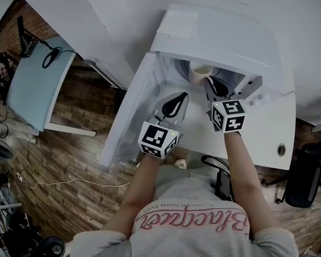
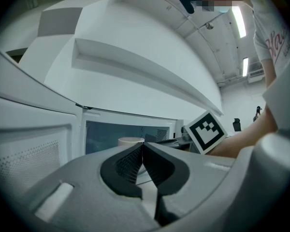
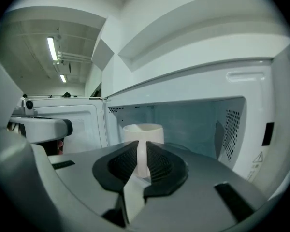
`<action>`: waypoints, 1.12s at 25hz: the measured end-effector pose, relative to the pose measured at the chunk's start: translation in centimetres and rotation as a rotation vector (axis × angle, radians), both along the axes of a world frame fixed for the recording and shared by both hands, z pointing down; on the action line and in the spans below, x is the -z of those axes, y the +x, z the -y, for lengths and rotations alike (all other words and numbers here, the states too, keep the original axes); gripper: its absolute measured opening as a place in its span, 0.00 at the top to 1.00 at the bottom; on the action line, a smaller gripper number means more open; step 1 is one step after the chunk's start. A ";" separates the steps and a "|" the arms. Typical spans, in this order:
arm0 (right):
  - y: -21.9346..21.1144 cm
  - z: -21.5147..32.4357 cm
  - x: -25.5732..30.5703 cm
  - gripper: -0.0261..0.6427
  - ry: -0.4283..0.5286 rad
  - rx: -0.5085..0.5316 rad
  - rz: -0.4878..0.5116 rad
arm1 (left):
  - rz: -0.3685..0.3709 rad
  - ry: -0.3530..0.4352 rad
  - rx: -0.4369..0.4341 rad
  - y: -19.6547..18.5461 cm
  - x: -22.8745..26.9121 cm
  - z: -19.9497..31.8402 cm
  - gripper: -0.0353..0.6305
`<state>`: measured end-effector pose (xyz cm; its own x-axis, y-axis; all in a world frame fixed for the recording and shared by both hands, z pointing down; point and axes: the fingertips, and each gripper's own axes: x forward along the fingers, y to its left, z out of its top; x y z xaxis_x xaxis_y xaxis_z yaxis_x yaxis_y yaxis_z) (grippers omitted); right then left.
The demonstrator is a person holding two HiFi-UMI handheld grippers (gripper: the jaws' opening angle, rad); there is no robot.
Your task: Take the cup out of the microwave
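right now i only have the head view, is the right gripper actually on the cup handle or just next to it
observer: on it. In the right gripper view the right gripper has its jaws closed on the handle of the cream ceramic cup.
operator: and the other one
observer: the left gripper has its jaws together with nothing between them. It points at the open white microwave.
operator: cup clear of the oven
observer: can't tell. The right gripper view shows the cup against the cavity, with the perforated side wall to its right.
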<state>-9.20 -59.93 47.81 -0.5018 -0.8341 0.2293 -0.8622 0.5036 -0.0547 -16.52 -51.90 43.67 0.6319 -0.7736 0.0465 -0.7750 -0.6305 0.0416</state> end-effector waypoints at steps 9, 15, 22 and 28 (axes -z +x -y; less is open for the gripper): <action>-0.3 -2.4 0.5 0.88 0.009 0.009 -0.003 | -0.009 0.008 -0.003 0.2 0.5 -1.6 0.94; -0.2 -3.7 1.0 0.88 0.019 0.002 -0.004 | -0.015 0.010 -0.005 0.1 0.6 -2.8 0.94; -0.2 -5.1 1.2 0.88 0.015 -0.009 0.003 | -0.025 0.003 -0.004 -0.3 0.6 -4.1 0.94; -1.2 -6.1 1.2 0.88 0.009 -0.009 0.009 | -0.021 0.004 -0.011 -1.0 1.0 -4.3 0.94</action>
